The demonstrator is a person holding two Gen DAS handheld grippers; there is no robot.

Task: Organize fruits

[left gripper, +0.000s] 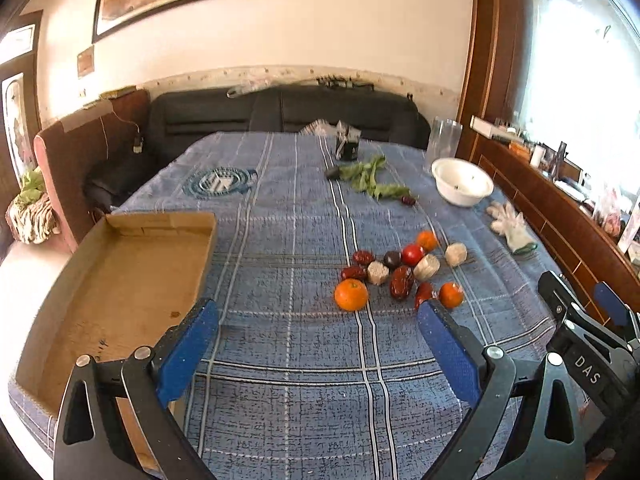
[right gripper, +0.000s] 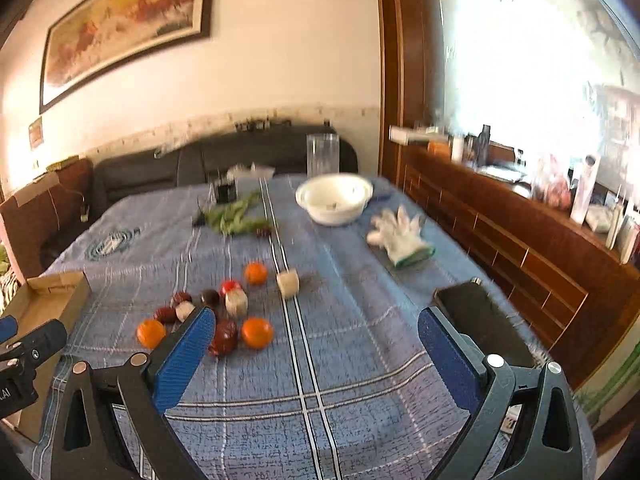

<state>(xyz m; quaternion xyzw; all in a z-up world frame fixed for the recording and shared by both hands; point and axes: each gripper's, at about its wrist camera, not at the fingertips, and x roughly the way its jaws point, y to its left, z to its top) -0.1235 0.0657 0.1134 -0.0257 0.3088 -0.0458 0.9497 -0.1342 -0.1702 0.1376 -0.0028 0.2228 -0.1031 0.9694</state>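
Well ahead on the blue cloth [left gripper: 280, 360], cardboard tray [left gripper: 120, 276] left, fruit cluster [left gripper: 400, 272] centre. I hold left gripper [left gripper: 318, 344] and right gripper [right gripper: 316, 350] spread, empty. Firm, rollable nearest orange [left gripper: 351, 294]: grip its middle; dates [left gripper: 401, 282] probably softer.

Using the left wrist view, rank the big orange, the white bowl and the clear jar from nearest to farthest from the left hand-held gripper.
Measured from the left hand-held gripper:
1. Big orange: just ahead, at the near edge of the fruit cluster.
2. White bowl: farther back, toward the right side of the table.
3. Clear jar: behind the bowl, at the far right edge.
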